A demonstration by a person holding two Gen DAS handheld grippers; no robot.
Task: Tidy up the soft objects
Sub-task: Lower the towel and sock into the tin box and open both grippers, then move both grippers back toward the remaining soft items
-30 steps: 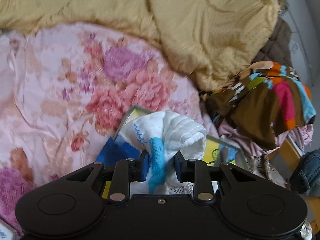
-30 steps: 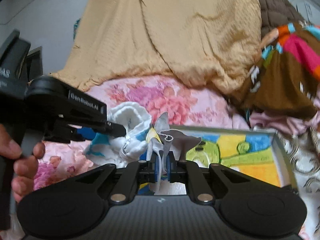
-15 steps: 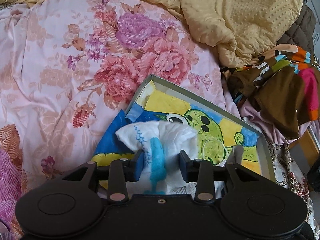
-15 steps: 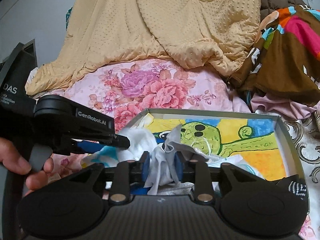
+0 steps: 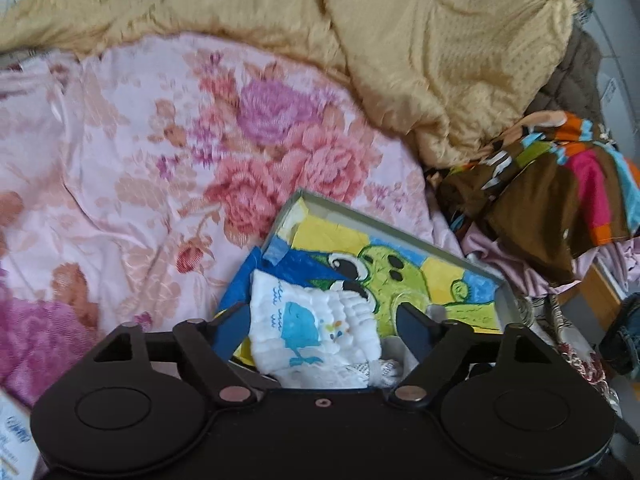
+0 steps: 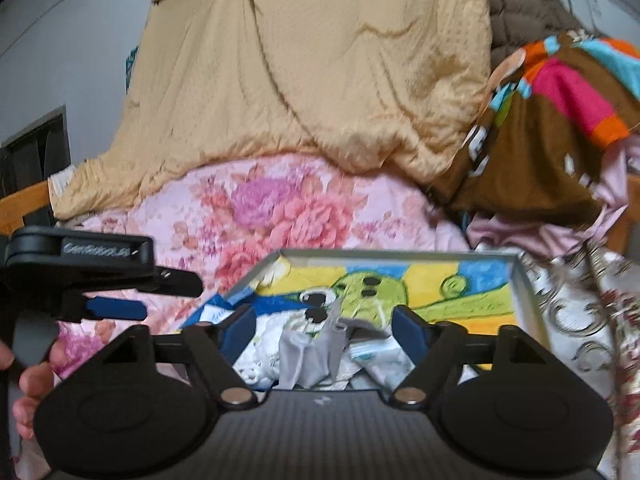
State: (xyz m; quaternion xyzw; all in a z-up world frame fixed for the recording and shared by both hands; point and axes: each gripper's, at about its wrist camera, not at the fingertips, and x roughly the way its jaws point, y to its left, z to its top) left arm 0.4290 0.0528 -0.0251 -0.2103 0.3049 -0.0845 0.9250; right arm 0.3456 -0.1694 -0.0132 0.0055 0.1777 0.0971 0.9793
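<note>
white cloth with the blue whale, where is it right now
In the left wrist view the white whale cloth lies at bottom centre, in the near end of the cartoon-lined box on the floral bedspread, between the opening left claw fingers, unpinched.

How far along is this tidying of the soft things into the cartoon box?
Done: the white whale cloth and a grey cloth lie in the cartoon box on the floral bedspread. In hand: nothing; the left tongs and right tongs are opening, pads clear of the cloths. Left: the striped garment and yellow blanket remain outside, if they belong.
</note>
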